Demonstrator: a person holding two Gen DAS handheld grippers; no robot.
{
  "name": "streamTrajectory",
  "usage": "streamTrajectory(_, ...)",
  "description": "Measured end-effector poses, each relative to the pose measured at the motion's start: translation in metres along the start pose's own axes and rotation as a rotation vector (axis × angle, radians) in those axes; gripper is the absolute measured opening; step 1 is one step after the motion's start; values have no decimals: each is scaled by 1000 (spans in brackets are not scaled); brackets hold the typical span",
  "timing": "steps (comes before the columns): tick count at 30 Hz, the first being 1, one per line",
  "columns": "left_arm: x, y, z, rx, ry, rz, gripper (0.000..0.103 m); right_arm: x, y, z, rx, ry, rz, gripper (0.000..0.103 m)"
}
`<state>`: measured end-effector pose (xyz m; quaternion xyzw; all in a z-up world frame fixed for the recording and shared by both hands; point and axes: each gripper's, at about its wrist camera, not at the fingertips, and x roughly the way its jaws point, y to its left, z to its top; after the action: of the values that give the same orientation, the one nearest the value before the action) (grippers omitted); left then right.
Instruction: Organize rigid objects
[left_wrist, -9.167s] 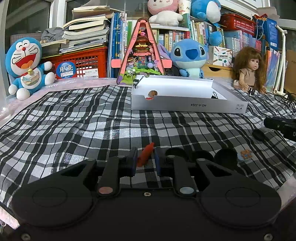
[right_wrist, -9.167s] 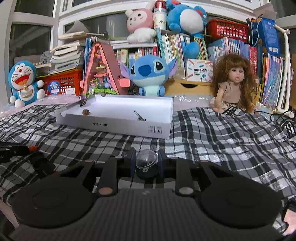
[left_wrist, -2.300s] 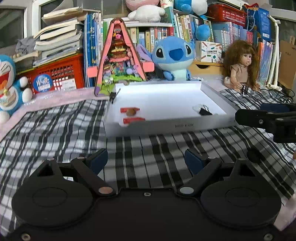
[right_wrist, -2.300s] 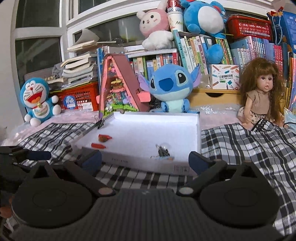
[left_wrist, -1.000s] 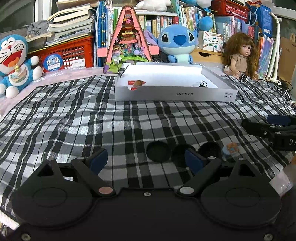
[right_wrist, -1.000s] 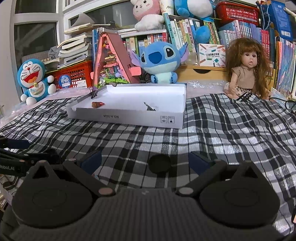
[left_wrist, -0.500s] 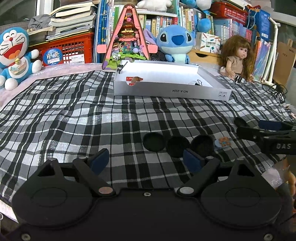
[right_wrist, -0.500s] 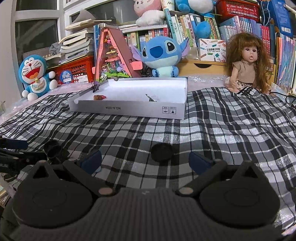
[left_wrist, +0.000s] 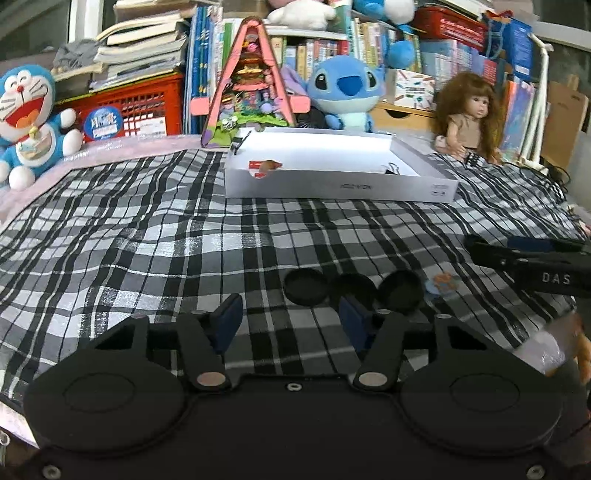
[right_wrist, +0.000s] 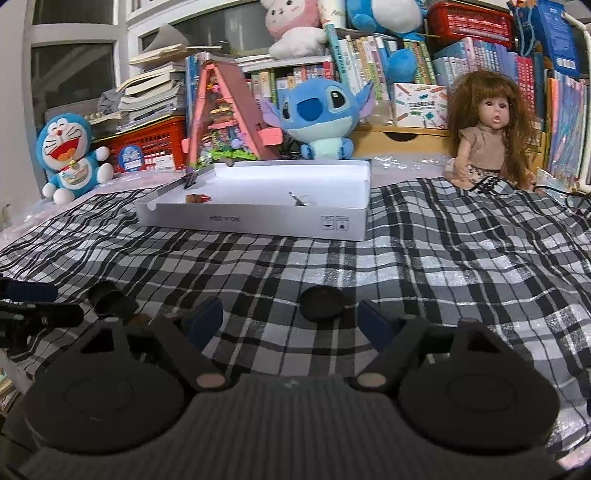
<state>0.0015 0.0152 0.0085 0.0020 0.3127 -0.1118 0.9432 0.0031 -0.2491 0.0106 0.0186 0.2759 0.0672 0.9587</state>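
On the checked cloth (left_wrist: 155, 236) | left gripper (left_wrist: 290, 321) jaws closing, nothing between | right gripper (right_wrist: 290, 325) jaws closing behind black cap (right_wrist: 320, 303) | white box (left_wrist: 332, 184) sitting far.

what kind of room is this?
Likely a home bedroom or kid's room: bookshelves crammed with books, plush toys and a doll behind a plaid cloth.
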Motion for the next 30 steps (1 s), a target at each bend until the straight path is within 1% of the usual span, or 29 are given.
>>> streamTrajectory(4, 11, -1, 3, 15, -10, 19, 52, 5, -2, 1, 10, 6, -14, 81)
streamTrajectory(8, 25, -7, 0, 62, -9, 28, 52, 13, 2, 0, -7, 14, -31, 78)
streamTrajectory(10, 27, -13, -3, 99, -41, 42, 52, 17, 3, -1, -13, 19, -38, 77)
streamTrajectory(12, 30, -15, -2, 94, -42, 37, 52, 21, 5, -1, -14, 22, -51, 74)
streamTrajectory(13, 31, -14, -1, 82, -39, 34, 51, 23, 5, -2, -11, 20, -58, 74)
streamTrajectory(15, 33, -13, 1, 62, -35, 28, 45, 24, 4, -1, -2, 13, -67, 71)
streamTrajectory(16, 33, -13, 2, 57, -34, 25, 36, 24, 3, -1, 3, 10, -70, 69)
streamTrajectory(17, 33, -12, 3, 56, -35, 23, 30, 25, 2, 0, 8, 9, -72, 63)
streamTrajectory(18, 33, -13, 3, 56, -36, 22, 30, 25, 1, 0, 11, 12, -73, 52)
streamTrajectory(20, 32, -13, 3, 54, -39, 16, 30, 27, 1, -1, 10, 26, -73, 36)
streamTrajectory(23, 30, -14, 3, 57, -45, 11, 30, 25, 1, -1, 13, 26, -54, 36)
streamTrajectory(30, 29, -13, 13, 52, -40, 28, 30, 21, 5, 5, 15, 10, -44, 36)
